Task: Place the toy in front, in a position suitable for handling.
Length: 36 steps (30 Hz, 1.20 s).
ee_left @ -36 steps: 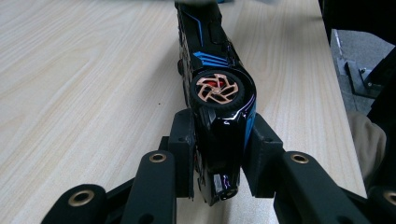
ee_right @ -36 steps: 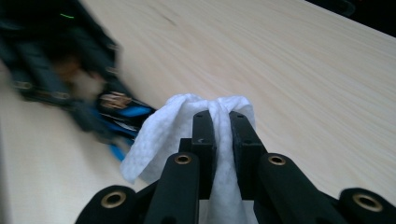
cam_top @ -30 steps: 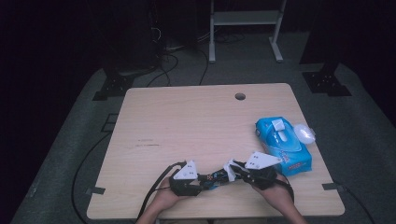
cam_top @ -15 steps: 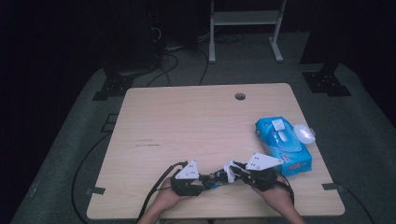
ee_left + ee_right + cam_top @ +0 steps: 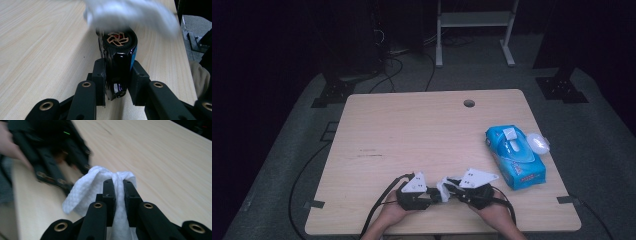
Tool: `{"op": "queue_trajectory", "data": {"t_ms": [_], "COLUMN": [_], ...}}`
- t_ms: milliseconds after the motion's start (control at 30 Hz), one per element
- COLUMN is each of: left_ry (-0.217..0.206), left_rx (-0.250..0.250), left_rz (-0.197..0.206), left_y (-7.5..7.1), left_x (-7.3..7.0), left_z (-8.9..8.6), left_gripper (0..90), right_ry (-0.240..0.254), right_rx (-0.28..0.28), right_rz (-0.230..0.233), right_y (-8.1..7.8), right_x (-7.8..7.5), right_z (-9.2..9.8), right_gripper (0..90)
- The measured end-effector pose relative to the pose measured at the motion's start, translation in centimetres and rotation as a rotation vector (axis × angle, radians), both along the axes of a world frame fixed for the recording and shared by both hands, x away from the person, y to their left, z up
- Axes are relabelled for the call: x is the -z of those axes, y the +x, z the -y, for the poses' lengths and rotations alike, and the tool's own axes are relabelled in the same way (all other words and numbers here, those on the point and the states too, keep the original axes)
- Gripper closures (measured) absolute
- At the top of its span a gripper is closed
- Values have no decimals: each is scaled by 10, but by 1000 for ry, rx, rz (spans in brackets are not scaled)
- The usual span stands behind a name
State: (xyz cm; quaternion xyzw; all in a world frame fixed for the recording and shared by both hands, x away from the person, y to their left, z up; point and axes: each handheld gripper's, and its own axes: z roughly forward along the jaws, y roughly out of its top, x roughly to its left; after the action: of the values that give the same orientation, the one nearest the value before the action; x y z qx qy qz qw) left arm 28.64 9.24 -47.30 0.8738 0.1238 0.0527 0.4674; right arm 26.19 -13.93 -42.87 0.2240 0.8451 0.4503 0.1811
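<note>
A small black toy car point(image 5: 119, 62) with a gold wheel hub and a blue stripe is pinched between the jaws of my left gripper point(image 5: 117, 77), which is shut on it. My right gripper point(image 5: 119, 187) is shut on a white wet wipe point(image 5: 87, 190), whose loose folds hang to the left of the jaws. In the high view the two grippers meet tip to tip near the table's front edge, the left gripper point(image 5: 432, 194) and right gripper point(image 5: 453, 190) with the wipe point(image 5: 444, 188) between them. The wipe point(image 5: 130, 15) is blurred just above the car.
A blue pack of wet wipes point(image 5: 514, 156) with its white lid flipped open lies at the right side of the wooden table point(image 5: 412, 130). A cable hole point(image 5: 469, 103) sits near the far edge. Black cables trail off the front left.
My right gripper with the wipe has shifted a little against the car. The left gripper has stayed where it was.
</note>
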Motion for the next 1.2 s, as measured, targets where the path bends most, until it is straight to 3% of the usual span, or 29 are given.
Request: {"op": "queue_trajectory", "data": {"t_ms": [100, 167, 233, 300, 333, 367, 433, 567, 667, 733, 833, 933, 1000, 1200], "left_ry": [-1, -2, -2, 1, 2, -1, -1, -5, -7, -5, -3, -4, 1, 5], "left_rx": [-1, -3, -2, 1, 1, 0, -2, -4, -4, -1, -5, -6, -10, -6], "left_rz": [-1, 1, -1, 2, 3, 2, -2, -2, -3, -1, 0, -2, 5, 6], "left_y": [1, 0, 0, 0, 0, 0, 0, 1, 2, 1, 0, 0, 0, 1], "left_x": [0, 0, 0, 0, 0, 0, 0, 0, 1, 1, 1, 1, 2, 2], "left_z": [0, 2, 3, 3, 3, 3, 2, 2, 1, 1, 2, 1, 1, 1], "left_gripper": [703, 703, 703, 702, 703, 703, 703, 703, 703, 703, 704, 704, 707, 709], "right_ry": [6, 27, 30, 51, 46, 62, 67, 40, 67, 70, 66, 30, 40, 19], "right_rx": [80, 94, 77, 20, 4, -29, -40, 30, 94, 101, 50, 25, 38, 120], "right_rz": [-10, -24, -27, -39, -20, -43, -55, -40, -60, -59, -51, -22, -41, -32], "right_y": [6, 8, 6, 1, -2, -2, 0, 7, 14, 13, 7, 2, 6, 13], "right_x": [0, 0, 0, 2, 2, 2, 3, 2, 3, 3, 4, 3, 3, 1], "right_z": [21, 25, 20, 5, -2, -6, -8, 10, 28, 27, 14, 4, 11, 41], "right_gripper": [820, 820, 820, 819, 819, 818, 819, 820, 820, 820, 819, 819, 819, 818]}}
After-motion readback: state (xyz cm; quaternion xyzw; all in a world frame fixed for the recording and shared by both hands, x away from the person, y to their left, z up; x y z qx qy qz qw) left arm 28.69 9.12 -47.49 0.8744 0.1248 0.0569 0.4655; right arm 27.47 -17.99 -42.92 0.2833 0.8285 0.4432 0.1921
